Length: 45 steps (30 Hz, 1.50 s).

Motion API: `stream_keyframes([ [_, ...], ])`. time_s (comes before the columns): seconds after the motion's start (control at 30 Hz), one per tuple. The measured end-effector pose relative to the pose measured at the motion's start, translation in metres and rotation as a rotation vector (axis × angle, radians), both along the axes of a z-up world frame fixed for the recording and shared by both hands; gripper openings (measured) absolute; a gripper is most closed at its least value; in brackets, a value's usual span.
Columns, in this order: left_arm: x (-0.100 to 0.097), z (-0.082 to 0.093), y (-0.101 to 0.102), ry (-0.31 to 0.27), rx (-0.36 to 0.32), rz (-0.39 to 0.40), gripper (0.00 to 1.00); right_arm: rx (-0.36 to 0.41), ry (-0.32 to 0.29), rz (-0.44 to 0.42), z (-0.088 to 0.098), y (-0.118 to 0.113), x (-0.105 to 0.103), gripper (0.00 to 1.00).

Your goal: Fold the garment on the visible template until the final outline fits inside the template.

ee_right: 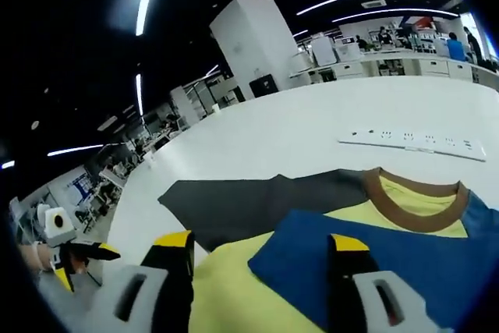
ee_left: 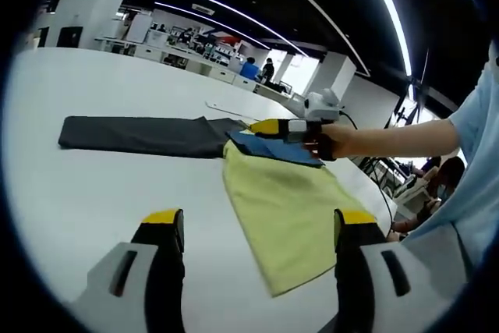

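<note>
In the left gripper view, the left tongs (ee_left: 259,228) stand wide open over the white tabletop (ee_left: 93,193), jaws apart and holding nothing; the yellow body of the garment (ee_left: 284,208) lies between and beyond the jaw tips. Farther out, the right tongs (ee_left: 261,127) reach in from the right, held by a person's hand (ee_left: 331,142), their yellow tips at the garment's blue part (ee_left: 273,148). Whether they pinch the cloth there cannot be told from this side. Beyond that lies the dark grey template (ee_left: 140,136), a long flat strip on the tabletop, its right end touching the garment.

In the right gripper view, the right tongs (ee_right: 261,249) show their jaws apart over the cloth, the blue sleeve (ee_right: 374,259) under the right jaw and yellow fabric under the left. A brown collar (ee_right: 417,193) sits just past them, and the grey template (ee_right: 257,200) spreads to the left behind. A white power strip (ee_right: 413,142) lies well apart on the tabletop. The left tongs (ee_right: 78,259) show at the far left edge.
</note>
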<state>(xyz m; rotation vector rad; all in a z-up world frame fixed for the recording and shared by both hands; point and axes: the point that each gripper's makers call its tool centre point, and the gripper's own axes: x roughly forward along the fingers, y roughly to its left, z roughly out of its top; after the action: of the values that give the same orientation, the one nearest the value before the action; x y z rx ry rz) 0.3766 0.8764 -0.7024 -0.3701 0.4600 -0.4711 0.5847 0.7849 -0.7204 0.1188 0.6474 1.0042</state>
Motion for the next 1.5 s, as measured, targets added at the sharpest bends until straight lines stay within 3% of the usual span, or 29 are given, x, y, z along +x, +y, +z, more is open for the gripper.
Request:
stream_keyframes([
  [0.1, 0.000, 0.000, -0.001, 0.004, 0.000, -0.004, 0.76, -0.025, -0.023, -0.008, -0.002, -0.006, 0.004, 0.89],
  [0.23, -0.001, 0.000, -0.002, 0.004, -0.001, -0.006, 0.76, -0.045, -0.035, -0.017, -0.005, -0.016, 0.009, 1.00],
  [0.33, -0.001, 0.000, -0.003, 0.003, -0.001, -0.007, 0.77, -0.038, -0.040, -0.019, -0.002, -0.027, 0.009, 1.00],
  [0.6, -0.001, 0.001, -0.004, 0.004, -0.009, -0.010, 0.77, -0.111, -0.087, 0.002, 0.000, -0.054, -0.007, 1.00],
  [0.7, 0.002, 0.004, -0.002, 0.005, -0.027, -0.015, 0.83, -0.100, -0.084, -0.010, 0.004, -0.065, -0.006, 1.00],
  [1.0, 0.020, 0.017, 0.023, -0.024, -0.010, 0.023, 0.84, -0.125, -0.122, -0.052, 0.012, -0.115, -0.022, 0.99],
  [1.27, 0.025, 0.009, 0.045, 0.005, 0.010, 0.036, 0.85, -0.128, -0.101, -0.128, 0.011, -0.155, -0.031, 0.96],
  [1.5, 0.036, 0.004, 0.065, 0.014, 0.038, 0.075, 0.82, -0.129, -0.088, -0.162, 0.009, -0.172, -0.036, 0.96],
])
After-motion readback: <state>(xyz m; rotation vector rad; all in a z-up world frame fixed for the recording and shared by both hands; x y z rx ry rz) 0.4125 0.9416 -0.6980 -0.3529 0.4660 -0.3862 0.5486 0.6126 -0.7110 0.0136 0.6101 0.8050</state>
